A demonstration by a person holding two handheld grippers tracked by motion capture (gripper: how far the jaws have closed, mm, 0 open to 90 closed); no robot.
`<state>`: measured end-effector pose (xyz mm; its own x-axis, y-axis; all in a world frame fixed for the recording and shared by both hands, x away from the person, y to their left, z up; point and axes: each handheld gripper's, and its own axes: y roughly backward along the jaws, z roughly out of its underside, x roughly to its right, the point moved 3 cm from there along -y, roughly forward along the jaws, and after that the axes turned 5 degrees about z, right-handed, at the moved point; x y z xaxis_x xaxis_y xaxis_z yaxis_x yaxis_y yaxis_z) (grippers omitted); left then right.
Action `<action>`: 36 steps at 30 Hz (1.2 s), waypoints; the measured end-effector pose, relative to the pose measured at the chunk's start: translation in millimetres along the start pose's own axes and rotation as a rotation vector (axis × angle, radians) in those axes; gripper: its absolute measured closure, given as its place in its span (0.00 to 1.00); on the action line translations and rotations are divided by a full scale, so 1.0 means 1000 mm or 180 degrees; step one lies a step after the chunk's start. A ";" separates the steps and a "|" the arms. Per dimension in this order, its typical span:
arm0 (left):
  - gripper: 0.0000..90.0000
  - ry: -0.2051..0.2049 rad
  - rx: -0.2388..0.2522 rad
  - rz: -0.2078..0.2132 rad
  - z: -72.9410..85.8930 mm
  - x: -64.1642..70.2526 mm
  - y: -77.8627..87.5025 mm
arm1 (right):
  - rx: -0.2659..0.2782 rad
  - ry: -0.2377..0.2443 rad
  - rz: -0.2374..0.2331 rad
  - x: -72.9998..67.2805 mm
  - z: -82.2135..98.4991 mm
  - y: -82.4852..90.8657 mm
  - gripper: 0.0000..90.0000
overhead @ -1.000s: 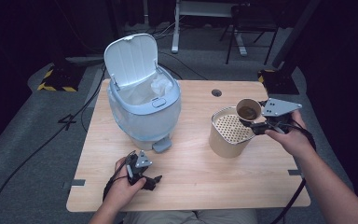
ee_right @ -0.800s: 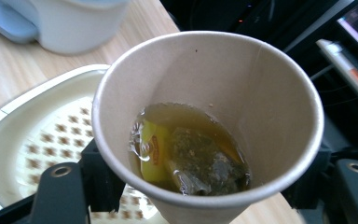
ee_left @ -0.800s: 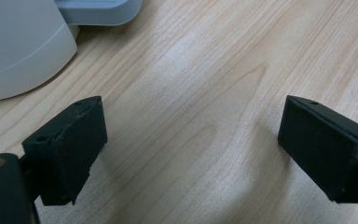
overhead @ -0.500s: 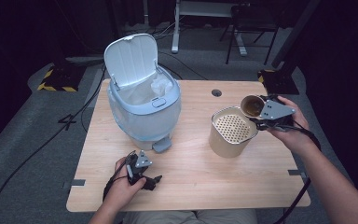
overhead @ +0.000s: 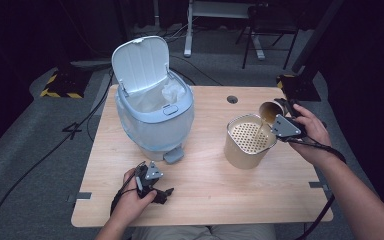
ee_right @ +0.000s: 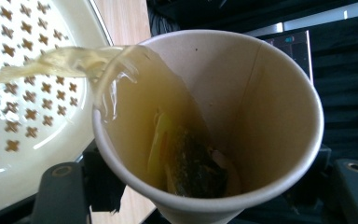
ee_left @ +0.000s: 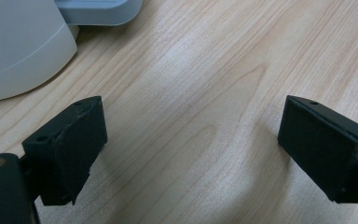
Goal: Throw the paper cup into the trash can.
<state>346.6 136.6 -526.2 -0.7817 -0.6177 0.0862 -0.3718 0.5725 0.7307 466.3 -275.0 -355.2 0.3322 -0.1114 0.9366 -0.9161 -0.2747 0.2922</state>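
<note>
My right gripper (overhead: 275, 112) is shut on a paper cup (overhead: 268, 110), tipped over the rim of a beige canister (overhead: 245, 155) with a perforated strainer top (overhead: 248, 136). In the right gripper view a pale yellow stream (ee_right: 51, 65) runs from the cup (ee_right: 261, 107) onto the strainer (ee_right: 23, 107), while a wet tea bag (ee_right: 191, 165) lies inside the cup. My left gripper (overhead: 163, 193) rests on the table (overhead: 205, 200) near the front edge. Its jaws are open with bare wood between them (ee_left: 191, 144).
A pale blue pedal bin (overhead: 152, 125) stands at the back left with its lid (overhead: 141, 62) up and a liner bag inside. Its pedal (overhead: 172, 156) points toward my left gripper. A cable hole (overhead: 232, 99) sits near the table's far edge.
The right hand has rolled and tipped the cup further over the canister. The left gripper has stayed put.
</note>
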 end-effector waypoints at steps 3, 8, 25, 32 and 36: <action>0.10 -0.0001 -0.0001 0.0002 0.000 0.000 0.000 | -0.0052 0.0181 0.0068 -0.003 -0.001 -0.002 0.33; 0.10 -0.0004 -0.0003 0.0002 0.000 0.000 0.000 | -0.0152 0.0529 0.0197 -0.008 -0.004 -0.005 0.33; 0.10 -0.0008 -0.0007 -0.0001 0.000 0.000 0.000 | -0.0439 0.1807 0.0845 -0.021 -0.017 -0.004 0.34; 0.10 -0.0011 -0.0009 -0.0002 0.000 0.000 0.000 | -0.0579 0.2681 0.1229 -0.033 -0.026 -0.005 0.34; 0.10 -0.0010 -0.0009 0.0000 0.000 0.000 0.000 | -0.0589 0.2944 0.1279 -0.039 -0.027 -0.007 0.34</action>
<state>346.6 136.8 -526.2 -0.7832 -0.6161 0.0840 -0.3705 0.5709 0.7326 454.0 -242.5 -388.3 -0.2387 0.6389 0.7313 -0.9677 -0.2193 -0.1243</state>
